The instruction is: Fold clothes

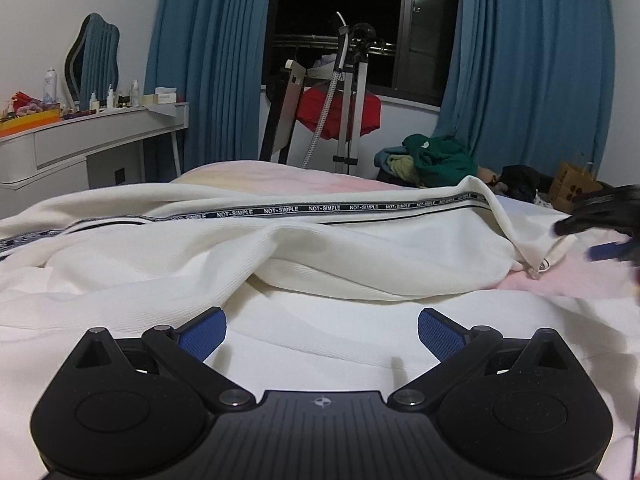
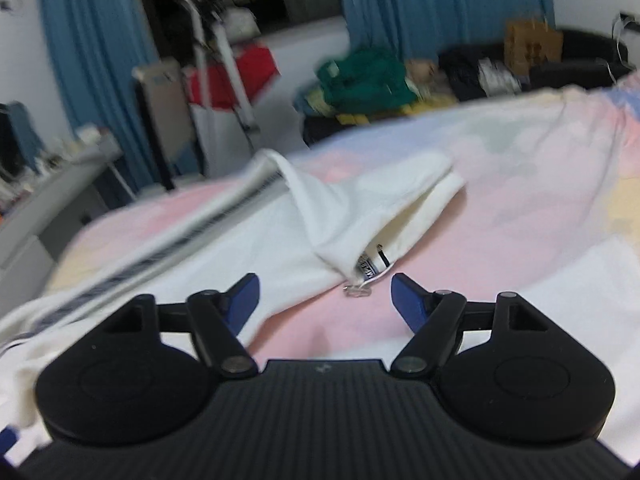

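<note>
1. The white garment (image 1: 320,248) lies spread and wrinkled on the bed (image 2: 520,200).
2. The left tongs (image 1: 322,334) stand wide above its near part, holding nothing.
3. The right tongs (image 2: 324,300) stand wide and empty, near the garment's right corner with the label (image 2: 370,270).

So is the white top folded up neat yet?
Not yet. The white top lies rumpled and bunched on the bed, one end draped over in a loose flap.

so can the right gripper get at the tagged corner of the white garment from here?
Probably yes. The right gripper is open, the tagged corner lies just ahead of its fingertips on the bedsheet, nothing between.
</note>
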Tool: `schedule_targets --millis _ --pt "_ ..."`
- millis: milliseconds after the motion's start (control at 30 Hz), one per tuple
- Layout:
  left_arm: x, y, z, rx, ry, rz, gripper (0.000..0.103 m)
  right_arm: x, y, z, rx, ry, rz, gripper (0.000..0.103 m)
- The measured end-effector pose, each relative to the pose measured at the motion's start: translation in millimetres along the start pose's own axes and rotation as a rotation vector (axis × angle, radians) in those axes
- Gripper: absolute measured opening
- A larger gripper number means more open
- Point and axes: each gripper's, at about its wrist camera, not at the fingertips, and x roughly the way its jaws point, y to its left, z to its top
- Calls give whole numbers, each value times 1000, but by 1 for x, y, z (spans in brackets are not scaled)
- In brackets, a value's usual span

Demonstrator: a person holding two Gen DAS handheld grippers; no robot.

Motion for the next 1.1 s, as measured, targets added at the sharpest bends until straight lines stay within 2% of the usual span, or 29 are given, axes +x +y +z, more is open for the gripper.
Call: schedule_targets --millis 100,133,200,267,433,533,600,700,767,833,933,1000,1100 --pt "11 6 -3 -31 30 -22 103 59 -2 9 31 72 -93 63" --pt "14 8 -4 -42 40 -29 103 75 -3 12 33 89 -126 49" --pt "19 13 -5 -74 46 -43 103 99 -4 22 42 124 -178 45" --pt "23 15 -7 -91 48 -52 103 114 1 39 29 133 -198 34" --pt "32 11 -11 -84 53 -69 103 130 22 100 -125 71 -283 25" --pt "38 9 -14 -67 51 -82 103 136 24 137 -120 -24 -294 25" --pt "40 7 -15 -62 46 -90 103 139 18 153 -77 -89 -281 26" --pt "42 4 -15 -49 48 -91 103 136 -3 159 42 -161 -173 40" --pt "42 4 -15 -49 47 -93 103 127 -18 155 97 -216 -131 66" --pt "41 4 -15 -52 49 -93 103 117 -31 148 113 -290 -140 76" --pt "39 4 -15 -52 51 -89 103 110 -62 129 172 -299 -162 77" --pt "39 3 -14 -52 52 -87 103 106 -90 113 289 -265 -164 77" --pt "40 2 -14 -50 54 -82 103 99 -130 79 508 -256 -109 77"
